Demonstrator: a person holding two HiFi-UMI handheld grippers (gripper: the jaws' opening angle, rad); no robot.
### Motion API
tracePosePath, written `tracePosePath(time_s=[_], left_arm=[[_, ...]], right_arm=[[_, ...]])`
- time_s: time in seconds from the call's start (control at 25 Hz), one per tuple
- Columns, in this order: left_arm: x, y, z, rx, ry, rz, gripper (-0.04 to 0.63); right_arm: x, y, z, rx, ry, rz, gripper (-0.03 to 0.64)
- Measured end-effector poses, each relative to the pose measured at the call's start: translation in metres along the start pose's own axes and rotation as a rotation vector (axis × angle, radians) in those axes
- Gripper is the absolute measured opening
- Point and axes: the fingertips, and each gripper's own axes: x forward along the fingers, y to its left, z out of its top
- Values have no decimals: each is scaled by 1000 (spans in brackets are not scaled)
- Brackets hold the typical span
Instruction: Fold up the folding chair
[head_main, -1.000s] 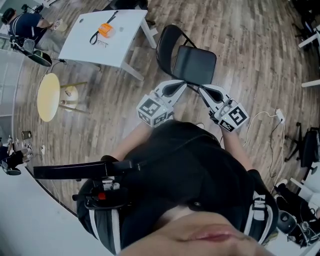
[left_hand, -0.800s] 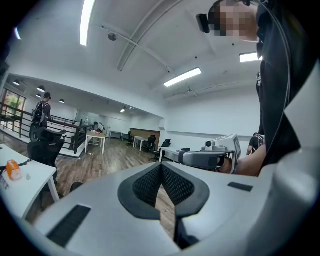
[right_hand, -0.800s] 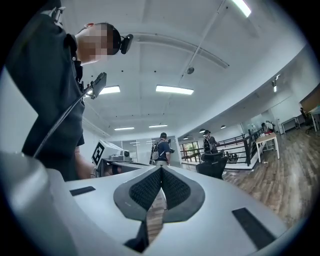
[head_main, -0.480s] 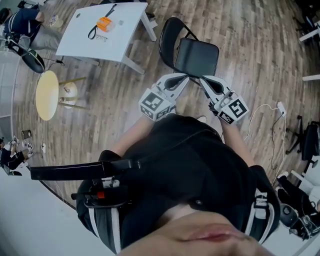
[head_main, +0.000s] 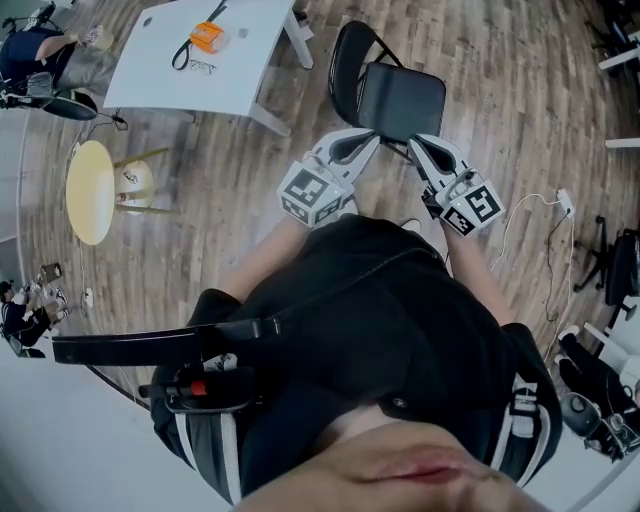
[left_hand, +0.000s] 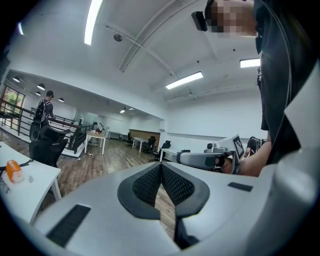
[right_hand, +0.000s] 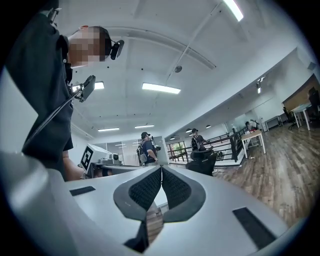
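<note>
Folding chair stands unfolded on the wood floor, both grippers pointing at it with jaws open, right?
Not open: left gripper and right gripper jaws are shut, as the two gripper views show. The folding chair is unfolded on the floor, both pointing at it.

The folding chair (head_main: 390, 95) is standing at the top middle of the head view. The table (head_main: 175, 70) is standing to its left, in the upper left corner, with a small box (head_main: 208, 37) lying on it. A round stool (head_main: 88, 192) is sitting below the table, at the left edge. The left gripper (head_main: 366, 141) and right gripper (head_main: 416, 144) are pointing side by side just below the chair. A cord (head_main: 530, 225) is lying at the right.
</note>
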Motion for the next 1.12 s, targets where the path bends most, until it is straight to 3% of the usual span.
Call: tracePosePath(time_s=[0.32,0.6,0.84,1.12], left_arm=[[-11,50,-8,-9,20,-43,5],[5,60,-14,-31,30,-61,5],[42,61,-25,-40,58,-70,5],[94,77,-29,-62,85,-23,5]], right_arm=[[39,-5,-15,-6,18,-59,9],[35,-24,-21,8,34,-115,9],[27,-63,-26,24,37,-124,9],[26,-128,-31,39,56,-92,9]])
